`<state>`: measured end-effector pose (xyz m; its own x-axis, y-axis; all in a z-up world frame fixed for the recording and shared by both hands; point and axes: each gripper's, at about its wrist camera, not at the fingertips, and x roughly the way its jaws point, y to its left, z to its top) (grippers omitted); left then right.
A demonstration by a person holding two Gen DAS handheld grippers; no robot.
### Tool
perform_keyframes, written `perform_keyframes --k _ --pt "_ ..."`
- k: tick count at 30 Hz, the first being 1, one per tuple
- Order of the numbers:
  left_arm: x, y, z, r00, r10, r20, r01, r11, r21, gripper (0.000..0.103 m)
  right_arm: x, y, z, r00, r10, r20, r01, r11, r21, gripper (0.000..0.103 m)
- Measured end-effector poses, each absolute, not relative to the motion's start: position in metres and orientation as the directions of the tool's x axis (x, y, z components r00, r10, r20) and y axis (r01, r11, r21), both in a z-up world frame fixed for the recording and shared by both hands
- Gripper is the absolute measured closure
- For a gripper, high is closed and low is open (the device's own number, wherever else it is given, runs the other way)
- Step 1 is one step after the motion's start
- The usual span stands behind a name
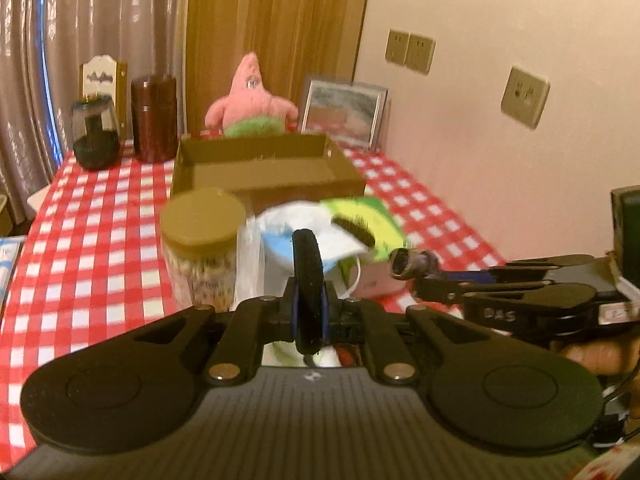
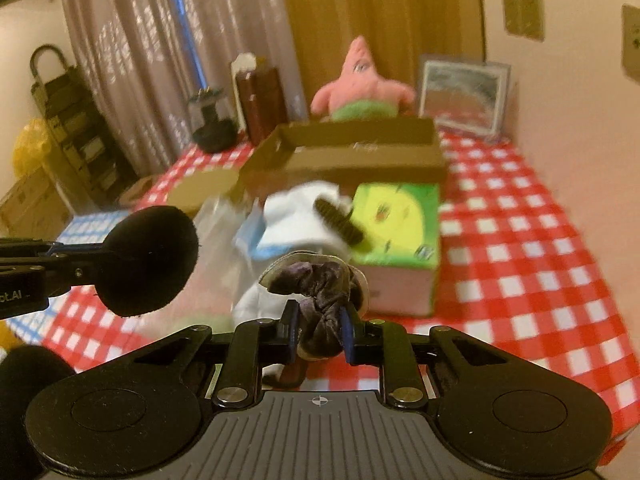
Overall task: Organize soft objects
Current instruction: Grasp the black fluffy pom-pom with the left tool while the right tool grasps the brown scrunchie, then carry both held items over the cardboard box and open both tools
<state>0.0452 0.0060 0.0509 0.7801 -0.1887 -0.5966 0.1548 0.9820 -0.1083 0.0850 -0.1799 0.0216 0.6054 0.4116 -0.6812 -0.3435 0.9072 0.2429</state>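
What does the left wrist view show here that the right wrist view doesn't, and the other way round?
Left wrist only: two wall sockets side by side, and the jar with the tan lid seen whole. Right wrist only: a stack of dark crates and a yellow bag by the curtain, plus the dark scrunchie close up in the right gripper. Both: the pink star plush, the cardboard box, the green tissue box, and the left gripper shut on a round black pad.

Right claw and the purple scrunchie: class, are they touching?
Touching. The right wrist view shows the right claw with both fingers pressed into the bunched purple scrunchie, squeezing it between them.
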Motion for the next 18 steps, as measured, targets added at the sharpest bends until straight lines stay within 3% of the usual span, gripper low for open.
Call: perform_keyframes --k 9,18 --pt "0.103 0.021 0.085 0.806 -0.206 -0.555 0.157 0.978 -0.135 0.094 0.141 -0.192 0.063 0.655 0.398 -0.642 -0.355 0.913 0.202 0.081" --pt "0.193 0.044 0.094 0.809 -0.182 -0.559 0.139 0.983 -0.118 0.094 0.237 -0.181 0.055 0.645 0.404 -0.649 -0.369 0.908 0.198 0.081"
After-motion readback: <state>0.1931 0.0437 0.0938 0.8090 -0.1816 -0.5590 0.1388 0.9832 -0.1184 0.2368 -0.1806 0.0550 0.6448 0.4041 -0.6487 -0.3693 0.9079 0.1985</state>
